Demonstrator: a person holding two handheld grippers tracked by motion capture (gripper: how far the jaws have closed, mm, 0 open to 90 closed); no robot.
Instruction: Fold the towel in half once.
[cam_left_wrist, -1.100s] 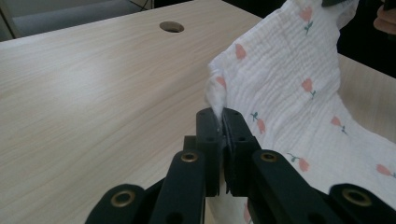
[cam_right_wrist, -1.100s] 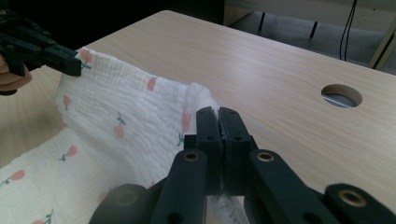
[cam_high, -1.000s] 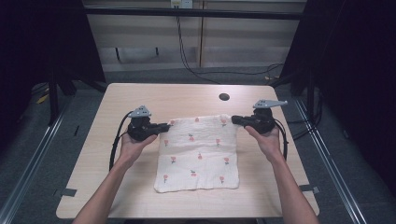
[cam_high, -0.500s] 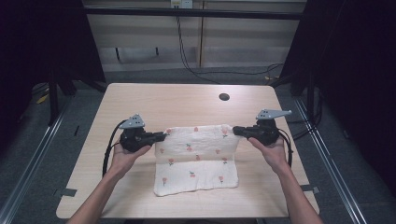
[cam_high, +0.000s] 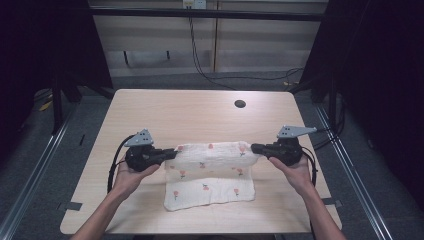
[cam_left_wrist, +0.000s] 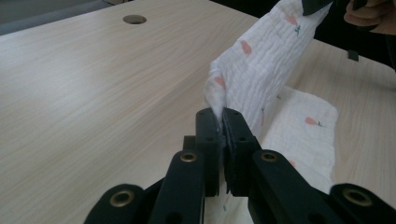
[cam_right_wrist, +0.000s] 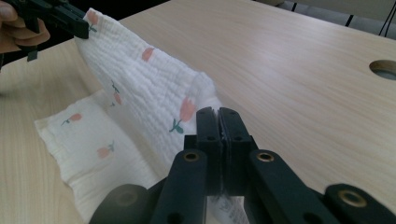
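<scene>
Left gripper (cam_high: 170, 152) and right gripper (cam_high: 256, 148) each pinch the cloth (cam_high: 212, 172), stretched lengthwise left-to-right between them

The corners of the cloth (cam_high: 212, 160) vanish inside each shut claw, its raised fold hides the surface (cam_high: 200, 115) behind it, and the person's forearms are cut off by the high view's bottom edge.

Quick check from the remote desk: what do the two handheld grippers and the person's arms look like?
Both the left gripper and right gripper are black, each with a grey three-cornered plate on top and a black cable trailing back. Their jaws are flat black bars on linkages with brass-coloured rivets. The forearms are bare, with no sleeves or gloves.
</scene>
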